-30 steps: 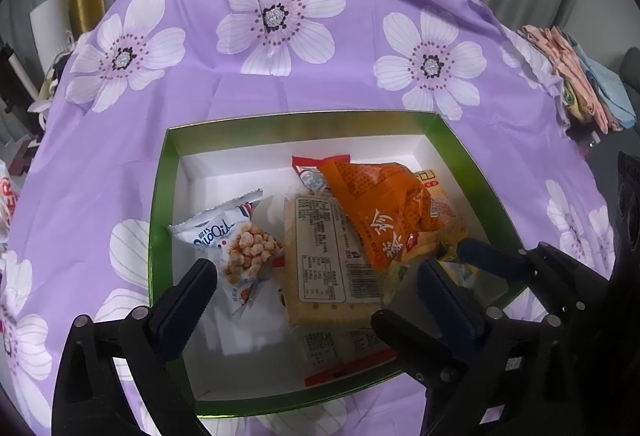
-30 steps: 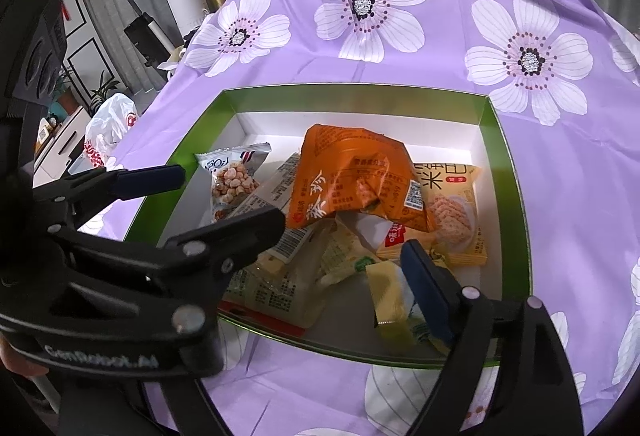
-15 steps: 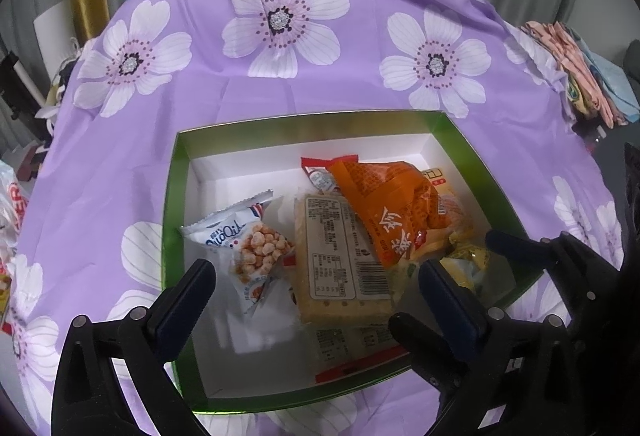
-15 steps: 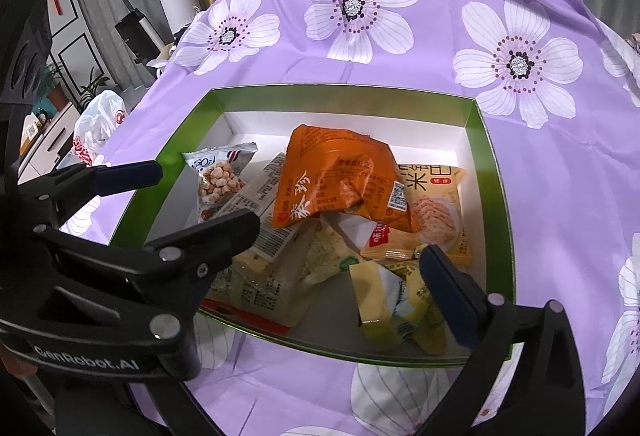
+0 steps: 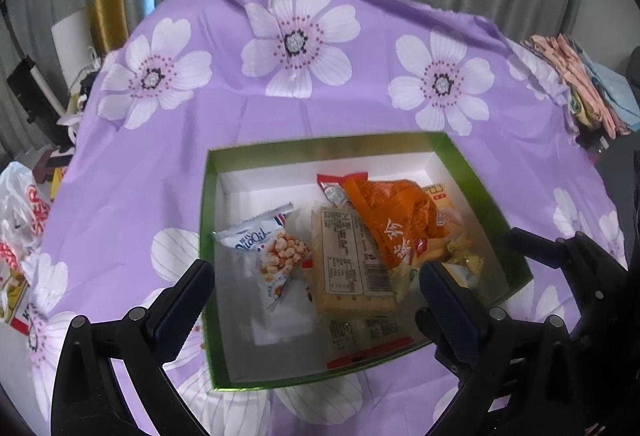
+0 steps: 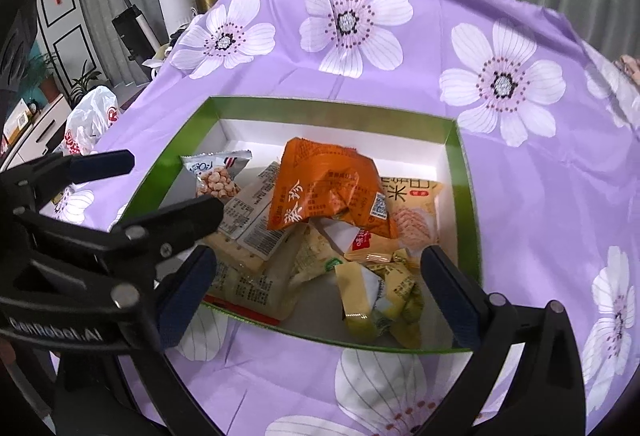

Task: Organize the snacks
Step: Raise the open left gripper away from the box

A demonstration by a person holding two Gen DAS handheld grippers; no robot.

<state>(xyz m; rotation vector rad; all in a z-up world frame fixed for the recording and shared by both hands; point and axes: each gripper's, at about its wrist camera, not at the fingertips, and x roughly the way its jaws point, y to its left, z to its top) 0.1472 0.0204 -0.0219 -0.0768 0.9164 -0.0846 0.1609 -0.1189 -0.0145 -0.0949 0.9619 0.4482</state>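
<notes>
On the purple flowered cloth (image 6: pixel 520 196), the green box (image 6: pixel 464 172) holds the snacks, the orange bag (image 6: pixel 320 192) topmost. Both the left gripper (image 5: pixel 316 300) and right gripper (image 6: pixel 320 276) hover spread and empty; withdrawing straight upward should avoid snagging wrappers.

A desk (image 5: pixel 168 180) draped in a purple cloth (image 6: pixel 532 172) printed with large white flowers carries, directly on that cloth, one shallow open box (image 5: pixel 205 220) with green walls and a white floor, set toward its near edge.
</notes>
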